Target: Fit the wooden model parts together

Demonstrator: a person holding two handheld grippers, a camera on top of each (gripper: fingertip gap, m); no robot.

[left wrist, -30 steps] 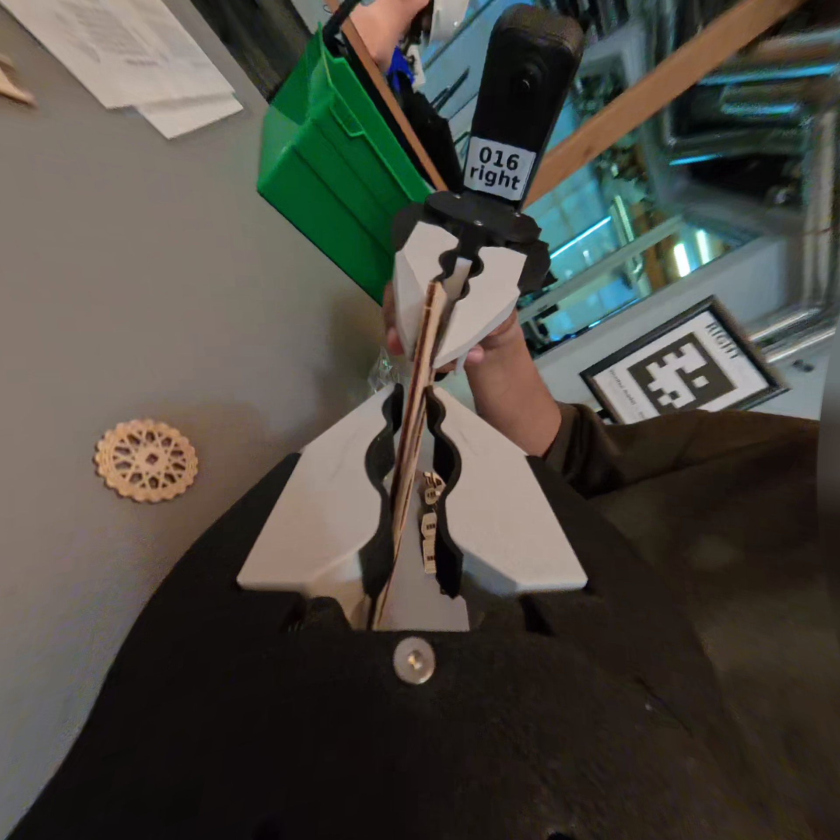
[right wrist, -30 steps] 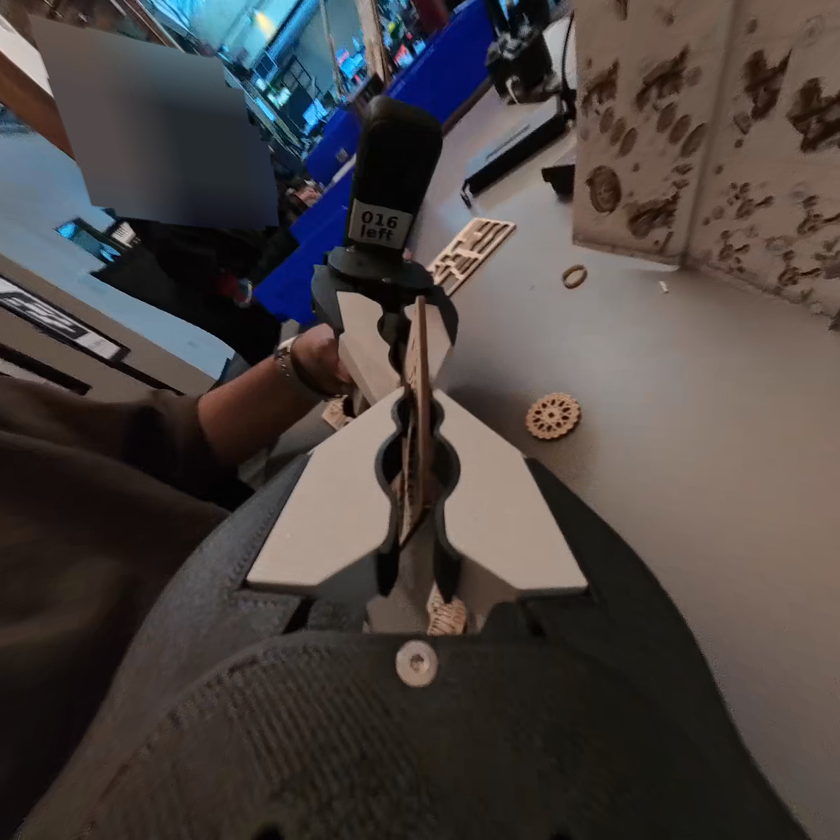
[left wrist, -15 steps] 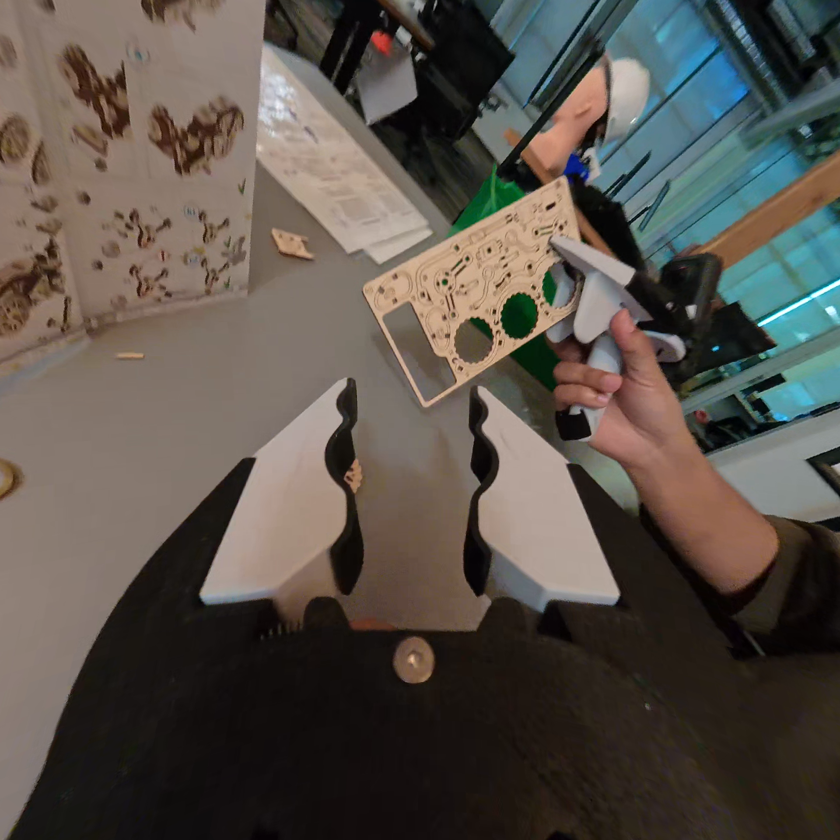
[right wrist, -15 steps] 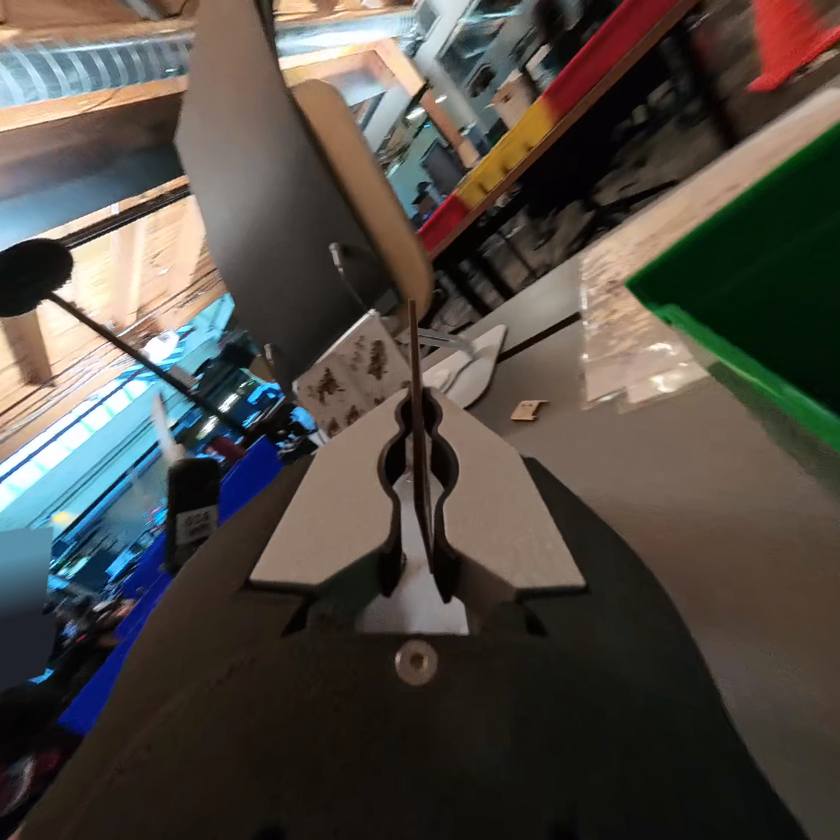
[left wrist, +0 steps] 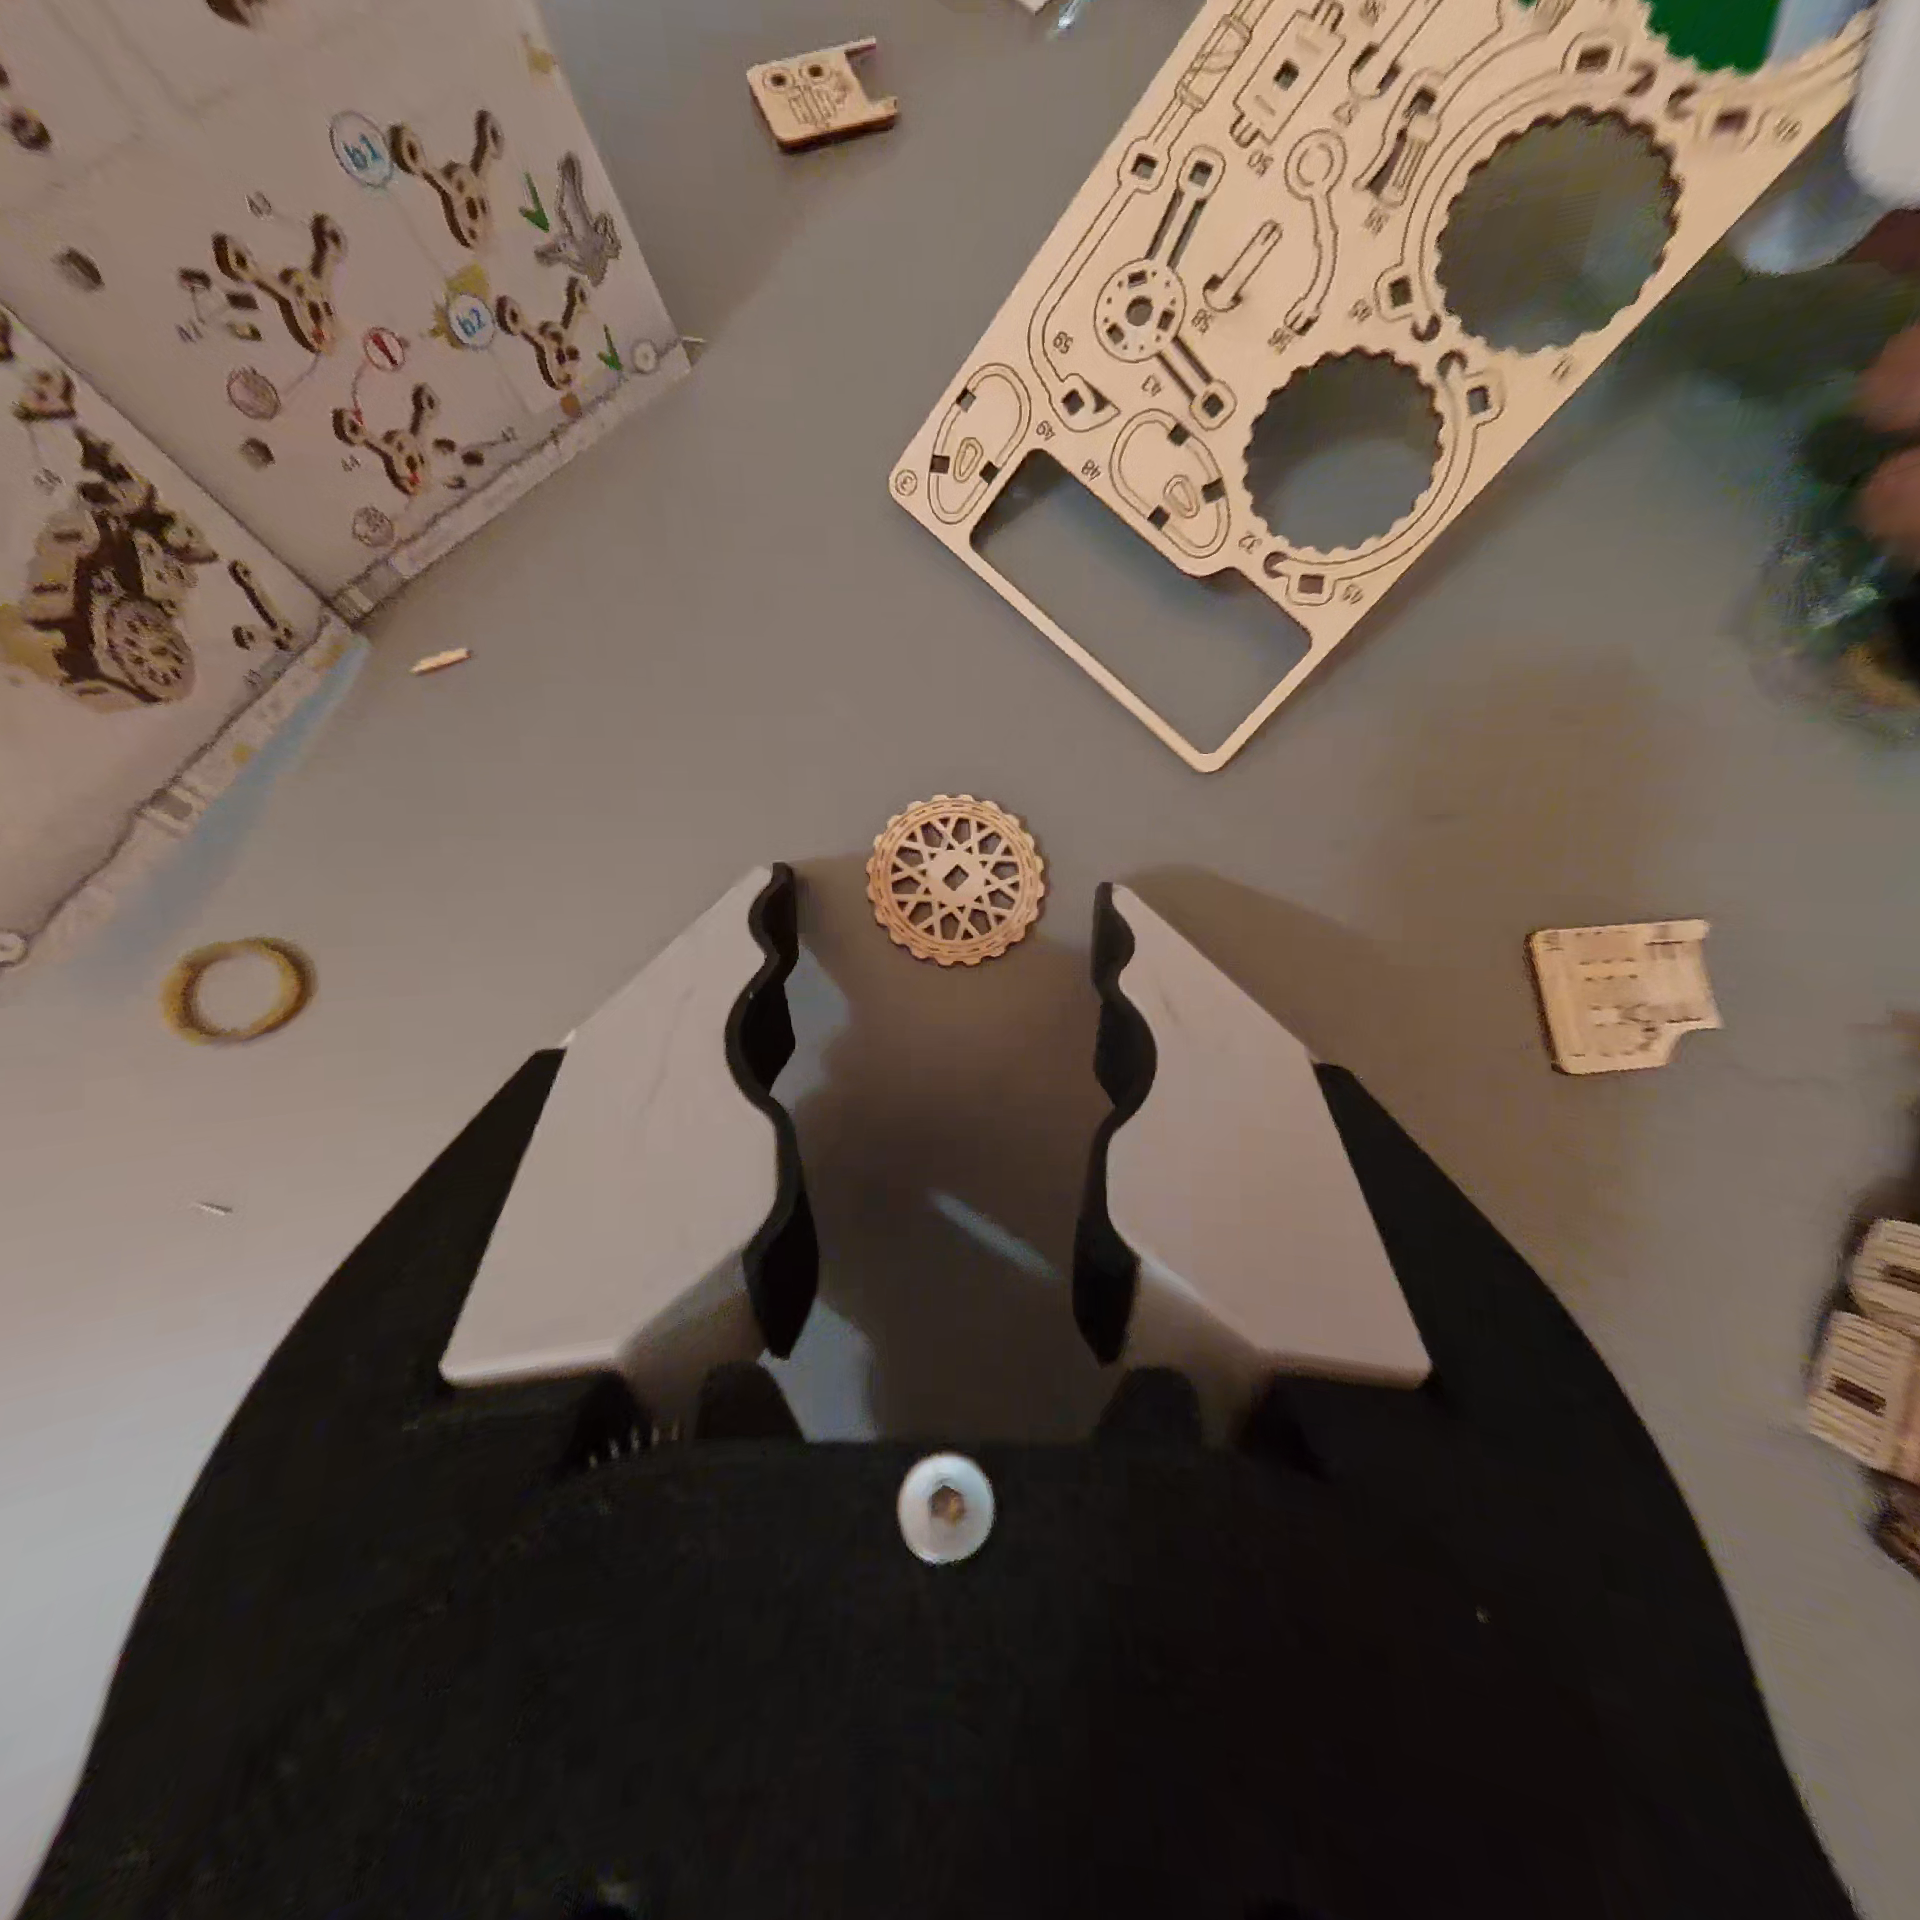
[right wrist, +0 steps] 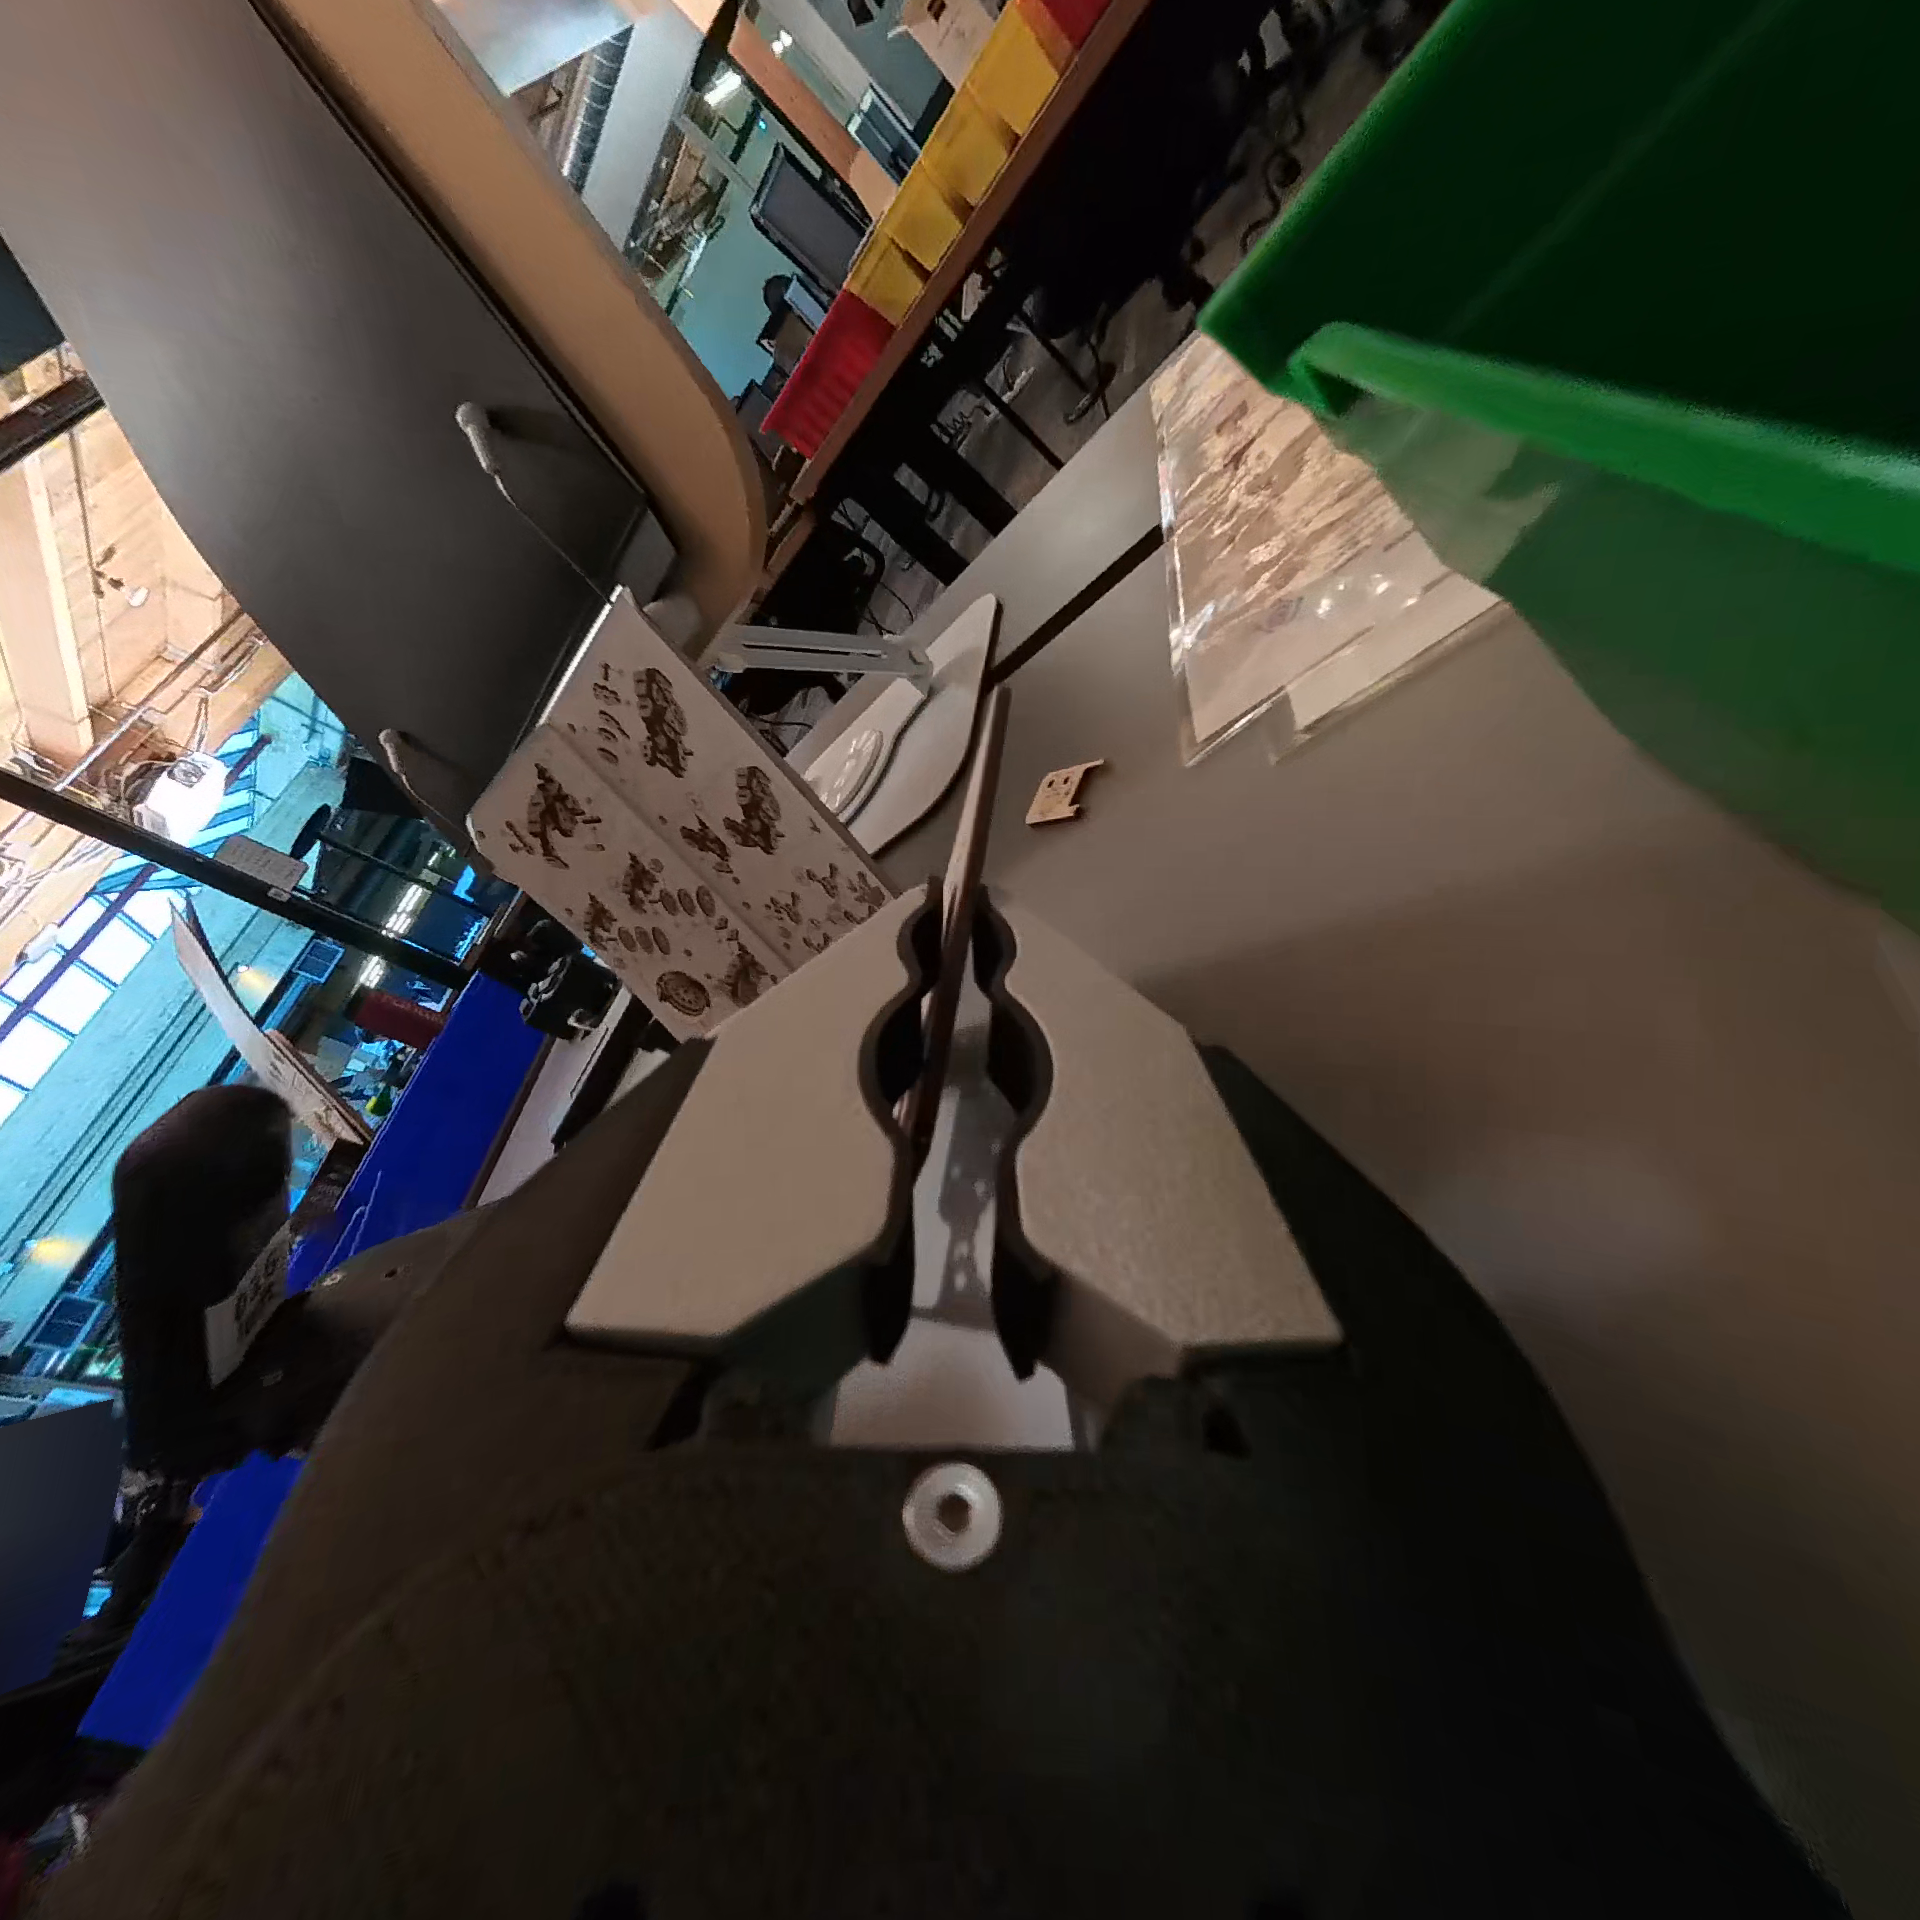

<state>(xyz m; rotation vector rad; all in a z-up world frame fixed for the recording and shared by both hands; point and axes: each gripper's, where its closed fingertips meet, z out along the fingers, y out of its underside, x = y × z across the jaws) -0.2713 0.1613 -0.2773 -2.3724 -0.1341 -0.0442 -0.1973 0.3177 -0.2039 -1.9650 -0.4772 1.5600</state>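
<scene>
In the left wrist view my left gripper (left wrist: 940, 896) is open and empty, pointing down at the grey table (left wrist: 623, 748). A round lattice wooden gear (left wrist: 956, 883) lies flat on the table just between and beyond its fingertips. A laser-cut wooden parts sheet (left wrist: 1299, 364) with two round gear-shaped holes shows at the upper right. My right gripper (right wrist: 951, 906) is shut on that sheet (right wrist: 977, 810), which is seen edge-on in the right wrist view, sticking forward from the jaws. The left gripper's black handle (right wrist: 208, 1236) shows at the lower left there.
An open instruction booklet (left wrist: 260, 312) stands at the left. A wooden ring (left wrist: 237, 987), small wooden plates (left wrist: 826, 94) (left wrist: 1621, 997) and a part-built wooden assembly (left wrist: 1870, 1351) lie around. A green bin (right wrist: 1662, 416) and a clear plastic bag (right wrist: 1278, 582) are at the right. The grippers' ends are close to 20 centimetres from one another.
My left gripper let go of the sheet, opened and swung down over the gear on the table. My right gripper kept the sheet and carried it aside toward the green bin.
</scene>
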